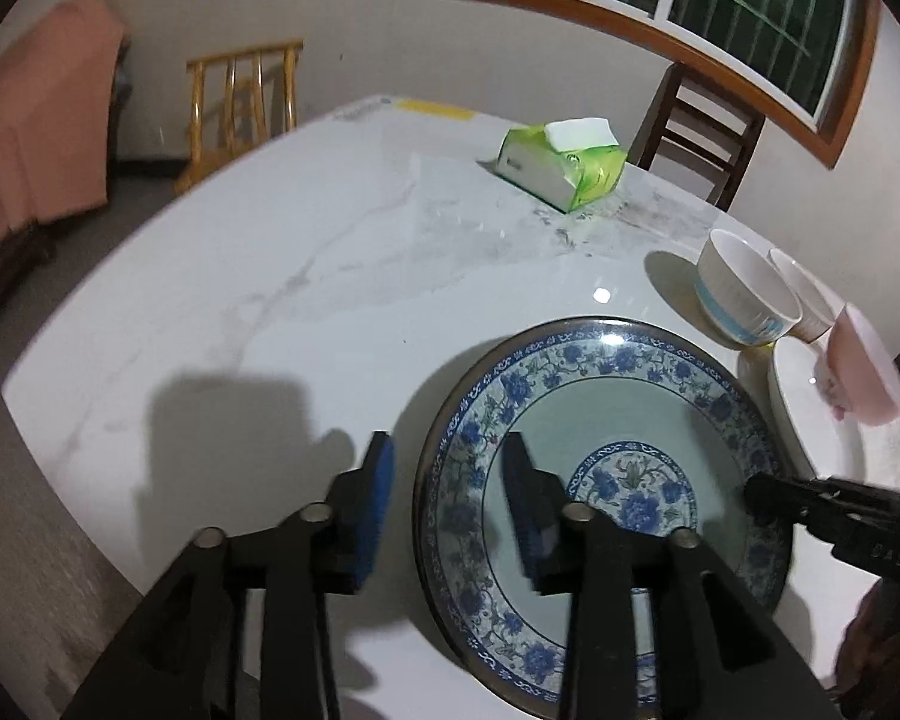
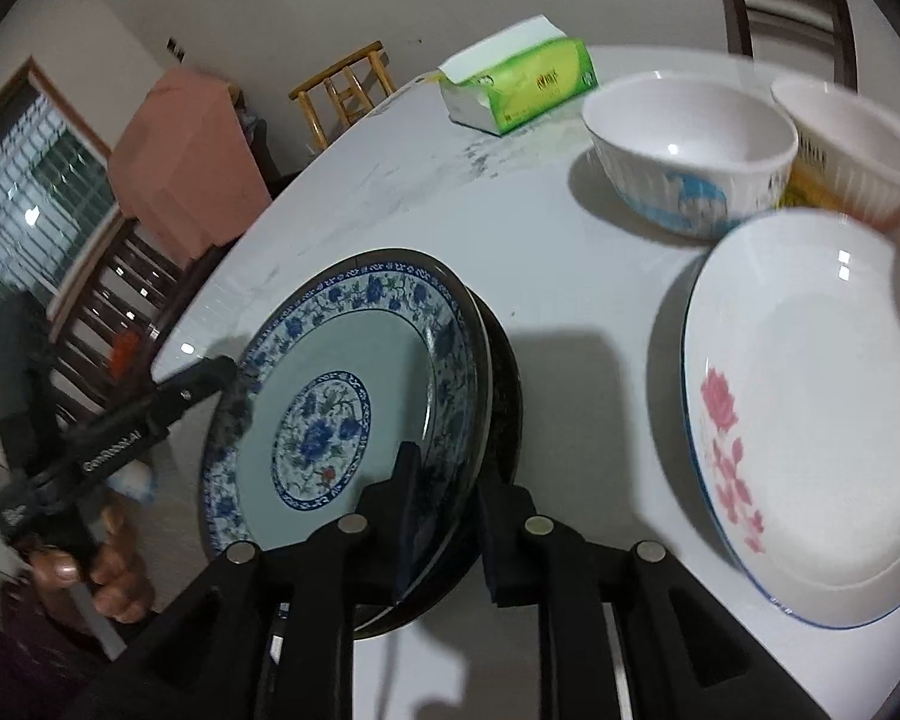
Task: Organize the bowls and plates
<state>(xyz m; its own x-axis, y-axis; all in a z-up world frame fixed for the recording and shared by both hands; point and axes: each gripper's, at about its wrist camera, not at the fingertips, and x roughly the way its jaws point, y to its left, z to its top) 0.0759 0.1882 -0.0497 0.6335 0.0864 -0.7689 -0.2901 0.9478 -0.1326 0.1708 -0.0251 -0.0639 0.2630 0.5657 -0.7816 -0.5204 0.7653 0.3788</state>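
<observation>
The blue plate point(image 1: 600, 480) lies between both tongs: left tongs point(image 1: 450, 510) straddle its left rim released, right tongs point(image 2: 450, 516) straddle its right rim, grip uncertain.

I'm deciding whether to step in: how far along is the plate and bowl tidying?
Done: the blue-and-white floral plate sits on a dark-rimmed plate. In hand: the left gripper, open, and the right gripper both straddle its rim; the right's grip is unclear. Left: the white rose-patterned plate, the pink bowl tipped on it, and the blue-banded white bowl beside the yellow-banded white bowl, unstacked.
</observation>
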